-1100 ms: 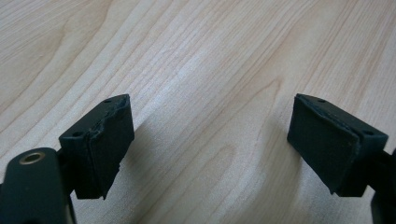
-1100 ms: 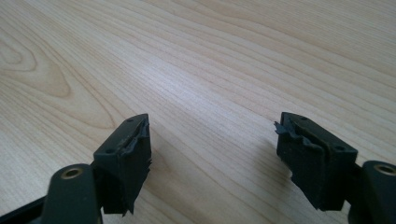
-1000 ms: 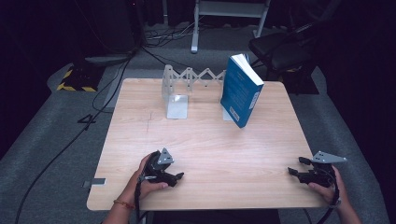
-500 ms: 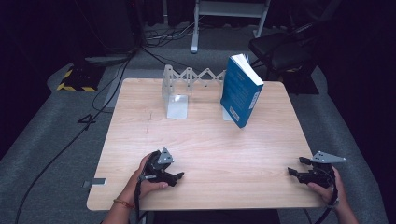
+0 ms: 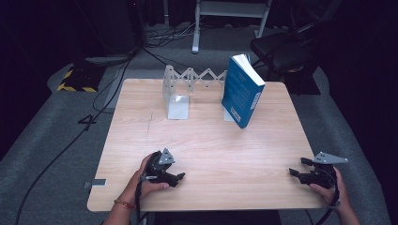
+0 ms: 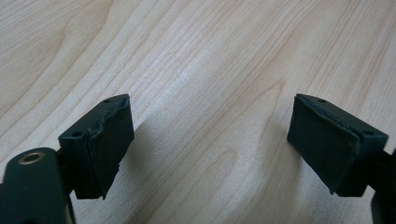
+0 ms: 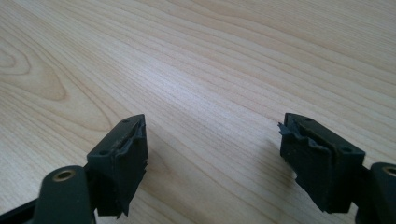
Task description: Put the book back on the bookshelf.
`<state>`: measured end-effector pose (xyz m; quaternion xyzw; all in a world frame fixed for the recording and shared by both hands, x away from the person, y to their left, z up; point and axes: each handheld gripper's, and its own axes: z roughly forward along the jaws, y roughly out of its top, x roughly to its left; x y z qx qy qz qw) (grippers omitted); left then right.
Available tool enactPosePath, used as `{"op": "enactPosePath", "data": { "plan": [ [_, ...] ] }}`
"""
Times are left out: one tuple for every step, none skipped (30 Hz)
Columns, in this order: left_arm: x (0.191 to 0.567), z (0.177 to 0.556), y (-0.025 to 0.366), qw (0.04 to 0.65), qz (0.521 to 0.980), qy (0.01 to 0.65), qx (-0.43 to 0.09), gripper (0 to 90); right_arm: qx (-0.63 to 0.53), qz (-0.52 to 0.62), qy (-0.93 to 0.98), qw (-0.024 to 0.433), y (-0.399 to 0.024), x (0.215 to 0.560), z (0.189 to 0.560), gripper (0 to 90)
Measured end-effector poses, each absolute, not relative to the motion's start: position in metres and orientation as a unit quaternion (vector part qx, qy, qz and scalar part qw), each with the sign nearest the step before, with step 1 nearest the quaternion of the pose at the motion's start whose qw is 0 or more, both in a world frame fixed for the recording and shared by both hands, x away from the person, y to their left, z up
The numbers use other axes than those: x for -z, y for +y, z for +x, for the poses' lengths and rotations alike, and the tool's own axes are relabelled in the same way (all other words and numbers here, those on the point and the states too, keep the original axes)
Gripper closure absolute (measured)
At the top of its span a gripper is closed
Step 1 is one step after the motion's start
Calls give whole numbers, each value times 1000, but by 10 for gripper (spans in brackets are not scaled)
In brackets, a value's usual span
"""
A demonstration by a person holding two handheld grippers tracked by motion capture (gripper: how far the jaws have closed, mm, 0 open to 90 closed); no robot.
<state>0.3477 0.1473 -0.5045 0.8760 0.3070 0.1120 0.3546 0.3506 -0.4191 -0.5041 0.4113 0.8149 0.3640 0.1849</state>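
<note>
Left tongs (image 5: 180,177): your left hand (image 5: 145,180) rests them on the near part of the worktop (image 5: 202,140). In the left gripper view (image 6: 208,140) the jaws stand wide apart, with bare wood grain between the pads; they hold nothing.

Right tongs (image 5: 294,172): your right hand (image 5: 331,187) keeps them low at the near right corner of the worktop. In the right gripper view (image 7: 212,149) the jaws gape wide, and there is only wood between them. One pad's rubber looks ragged at its edge.

Count, tongs: two, one in each of your hands, well apart from each other.

Count, books: one.

Count, bookends: one folding metal rack, with one flat foot plate at its left end.

Book (image 5: 241,91): blue cover with pale print that is too small to read and white page edges on top. It stands on its lower edge at the far right-of-middle part of the worktop and tilts to one side. It is well apart from both of your tongs.

Bookend (image 5: 180,89): silvery zigzag rack along the far edge of the worktop, running from the left plate to just behind the book; whether it touches the book I cannot tell.
</note>
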Motion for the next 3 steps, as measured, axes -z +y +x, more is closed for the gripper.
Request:
{"op": "enactPosePath", "data": {
  "plan": [
    [504,348,147,355,876,307,-112,148,-364,411,815,185,-419,504,351,236],
    [504,348,147,355,876,307,-112,148,-364,412,815,185,-419,504,351,236],
    [504,348,147,355,876,307,-112,148,-364,411,815,185,-419,504,351,236]
  ]
}}
